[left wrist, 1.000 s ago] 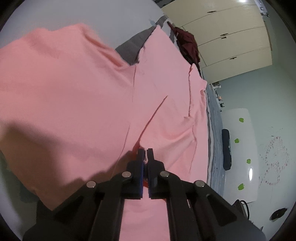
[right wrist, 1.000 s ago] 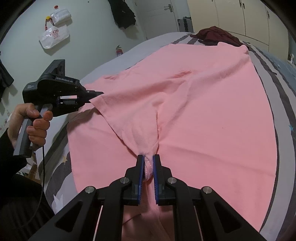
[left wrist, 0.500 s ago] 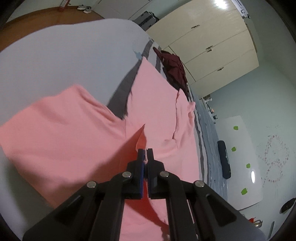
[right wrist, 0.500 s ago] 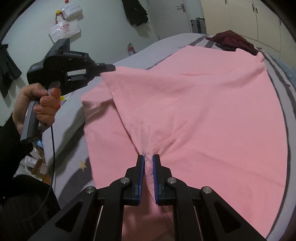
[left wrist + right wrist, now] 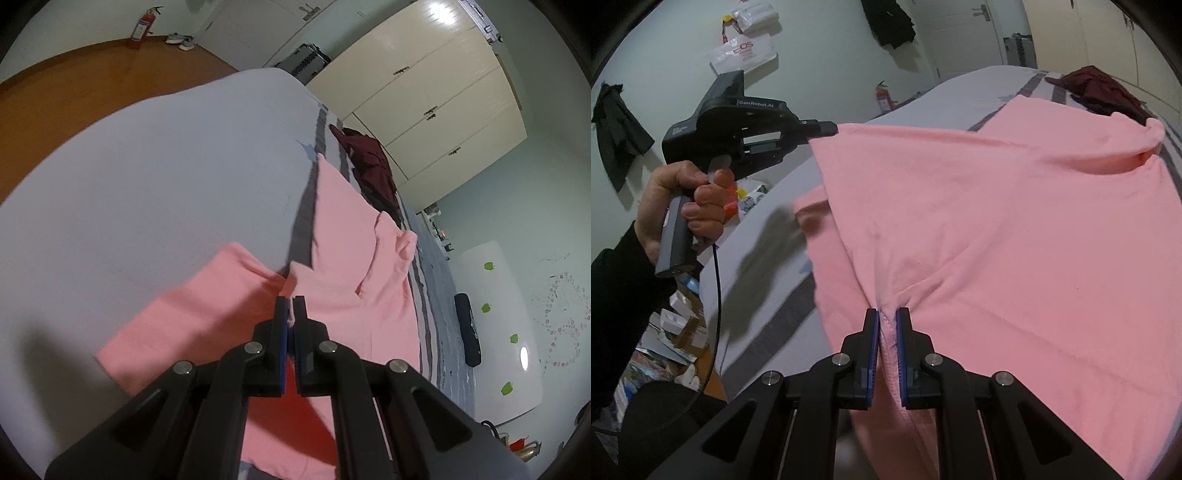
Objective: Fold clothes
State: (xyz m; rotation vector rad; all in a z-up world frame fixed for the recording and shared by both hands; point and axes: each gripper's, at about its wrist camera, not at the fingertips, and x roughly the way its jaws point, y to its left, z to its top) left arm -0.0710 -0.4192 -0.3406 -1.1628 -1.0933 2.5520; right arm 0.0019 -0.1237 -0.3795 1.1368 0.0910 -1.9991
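The fingers of the left gripper (image 5: pixel 290 312) are clamped nearly flat on a thin pinch of the pink garment (image 5: pixel 1015 229), and the fingers of the right gripper (image 5: pixel 887 325) are closed on a thicker bunched seam of the same cloth. A second ago the lifted cloth filled most of the left wrist view; now far less of it is seen there, and bare grey bed sheet (image 5: pixel 166 184) is exposed beyond and to the left of the left fingers. In the right wrist view the left gripper, held in the person's hand (image 5: pixel 687 206), has been carried higher and further forward, so that the edge between the two grips is drawn taut and raised off the bed. The rest of the garment lies spread ahead of the right fingers, up to a dark red garment (image 5: pixel 1100 88) near the far end. The near edge is judged to be in transit over the body for a fold, with laying down and release outstanding.
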